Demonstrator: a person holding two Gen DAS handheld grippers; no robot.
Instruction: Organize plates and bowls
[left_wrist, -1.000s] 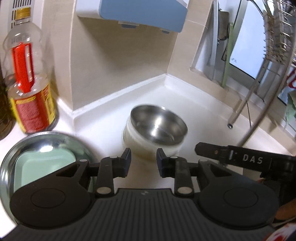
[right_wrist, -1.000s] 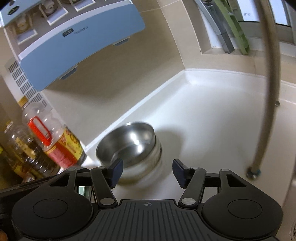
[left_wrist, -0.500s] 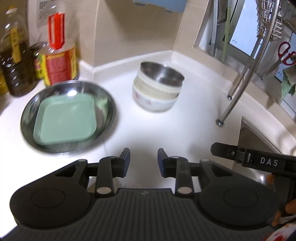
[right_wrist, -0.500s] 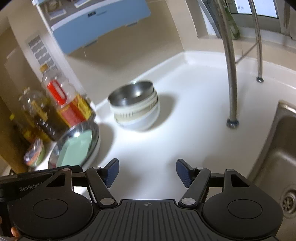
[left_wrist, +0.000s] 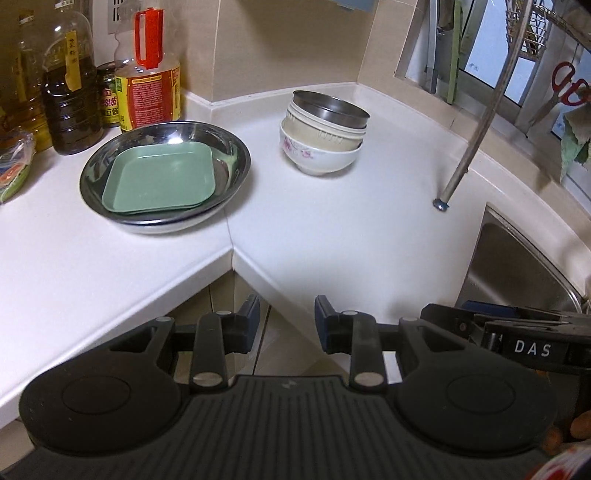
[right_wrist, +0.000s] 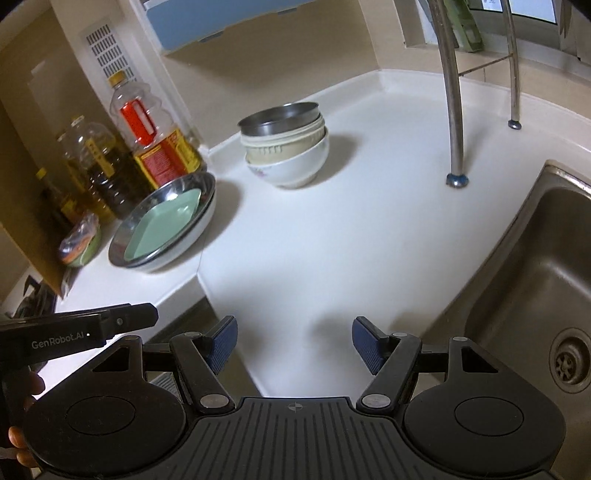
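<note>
**Both grippers empty, dishes stacked on the desk**

Left wrist view: the left gripper (left_wrist: 286, 317) hangs over the inner corner of the white desk (left_wrist: 332, 229), jaws a little apart, nothing between them. A stack of bowls (left_wrist: 322, 138) stands near the back wall: a steel bowl (left_wrist: 330, 107) on top, a cream one under it, a white flowered one at the bottom. Left of the stack, apart from it, a steel dish (left_wrist: 236, 147) holds a green plate (left_wrist: 159, 182). Oil bottles (left_wrist: 70, 92) stand behind the dish. This view alone shows red scissors (left_wrist: 570, 86) hanging by the window, and a green cloth beneath them. The right gripper's body, lettered, enters at lower right.

Right wrist view: the right gripper (right_wrist: 293, 341) hangs above the desk's front edge, jaws wide apart and just opened further, nothing between them. The same stack (right_wrist: 286, 147), dish (right_wrist: 207, 184) and plate (right_wrist: 162, 229) lie farther left. Only here do the sink (right_wrist: 535, 266) basin and drain show fully, plus both rack legs (right_wrist: 452, 110), a wall vent (right_wrist: 107, 51) and a blue unit above. The left gripper's body and fingers of a hand (right_wrist: 22, 391) show at lower left.
</note>
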